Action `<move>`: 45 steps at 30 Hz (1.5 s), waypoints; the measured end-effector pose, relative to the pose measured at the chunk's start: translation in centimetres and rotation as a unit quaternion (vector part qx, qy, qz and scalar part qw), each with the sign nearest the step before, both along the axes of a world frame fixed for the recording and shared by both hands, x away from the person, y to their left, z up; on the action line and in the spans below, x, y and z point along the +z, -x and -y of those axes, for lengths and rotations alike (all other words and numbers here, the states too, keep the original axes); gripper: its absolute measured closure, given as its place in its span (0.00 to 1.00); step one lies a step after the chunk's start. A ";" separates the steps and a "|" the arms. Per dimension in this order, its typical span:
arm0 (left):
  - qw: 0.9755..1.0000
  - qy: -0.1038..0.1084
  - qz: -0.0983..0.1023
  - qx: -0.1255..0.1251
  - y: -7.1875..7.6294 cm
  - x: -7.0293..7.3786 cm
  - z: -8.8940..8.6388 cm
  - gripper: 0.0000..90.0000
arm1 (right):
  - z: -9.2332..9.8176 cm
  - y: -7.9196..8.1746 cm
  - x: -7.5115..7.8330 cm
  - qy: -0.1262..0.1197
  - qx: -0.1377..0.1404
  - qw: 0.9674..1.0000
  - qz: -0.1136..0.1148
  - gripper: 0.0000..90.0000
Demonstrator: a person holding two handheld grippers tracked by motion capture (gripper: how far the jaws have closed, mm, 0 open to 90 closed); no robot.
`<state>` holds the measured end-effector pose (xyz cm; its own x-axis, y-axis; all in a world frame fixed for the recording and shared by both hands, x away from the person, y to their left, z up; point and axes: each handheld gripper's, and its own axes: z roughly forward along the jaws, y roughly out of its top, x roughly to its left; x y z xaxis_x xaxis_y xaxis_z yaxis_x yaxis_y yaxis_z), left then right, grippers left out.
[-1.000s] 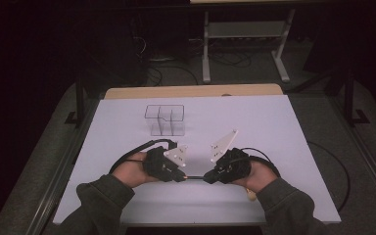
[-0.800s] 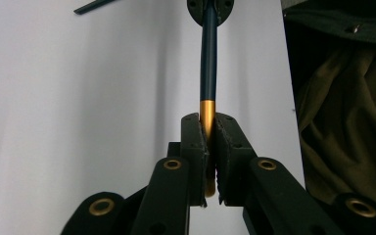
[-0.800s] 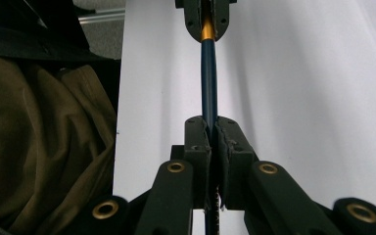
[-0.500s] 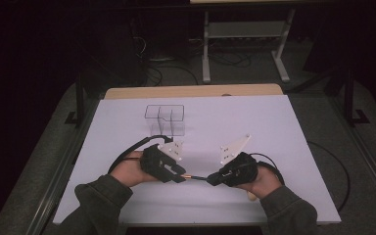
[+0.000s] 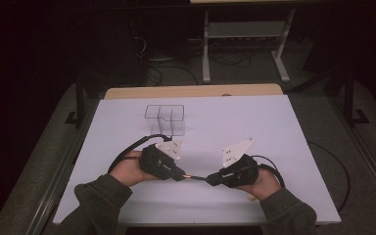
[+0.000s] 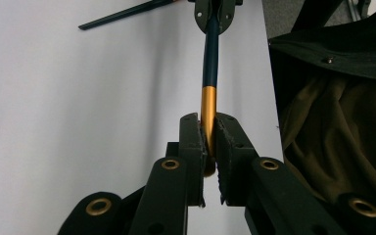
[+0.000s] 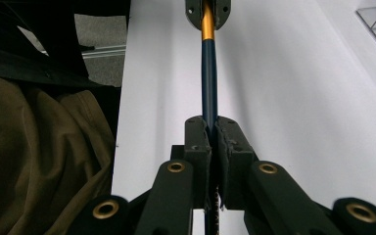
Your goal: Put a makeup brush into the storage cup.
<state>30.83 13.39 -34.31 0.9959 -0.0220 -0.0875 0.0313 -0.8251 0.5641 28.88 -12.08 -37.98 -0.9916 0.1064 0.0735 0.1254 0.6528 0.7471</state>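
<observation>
Two grippers, one pen: both clamped on the same dark blue pen [image 5: 196,176], held low over the white desk [image 5: 274,127].
What changed: right hand slid down and back toward the person since a second ago, so both grippers now face each other tip to tip.
Left gripper [image 6: 209,147]: jaws just re-closed, pinching the gold end.
Right gripper [image 7: 210,139]: nearly shut on the blue barrel.
Guess: probably pulling cap from body, hard to tell.
Nearby: clear organizer [image 5: 165,119], untouched; another pen [image 6: 122,13].

Dim room, grey carpeted floor [image 5: 367,161]; white-topped table [image 5: 274,127], metal-legged bench [image 5: 245,34] behind, cables on floor
</observation>
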 end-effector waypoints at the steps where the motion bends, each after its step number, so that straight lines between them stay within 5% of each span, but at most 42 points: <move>1: 1.000 0.000 -0.002 -0.001 0.0 0.0 0.0 0.91 | 0.0 0.0 0.0 0.000 0.000 1.000 0.000 0.93; 11: 1.000 -0.019 0.000 -0.011 0.1 -0.2 0.2 0.94 | -0.6 -0.2 -0.2 0.018 0.010 1.000 -0.001 0.91; 19: 0.999 -0.032 0.005 -0.012 0.1 -0.1 0.6 0.94 | -1.4 -0.7 0.6 0.038 0.004 0.999 -0.011 0.79; 29: 0.999 -0.039 0.011 -0.016 0.3 0.3 1.2 0.94 | -4.0 -1.0 1.4 0.074 0.025 0.997 -0.010 0.88; 39: 0.999 -0.044 0.015 -0.019 0.1 0.3 1.2 0.93 | -4.1 -1.1 1.2 0.078 0.026 0.997 -0.015 0.92; 45: 1.000 -0.026 0.014 0.000 0.0 0.6 1.0 0.86 | -3.8 -1.1 1.1 0.063 0.015 0.998 -0.014 0.92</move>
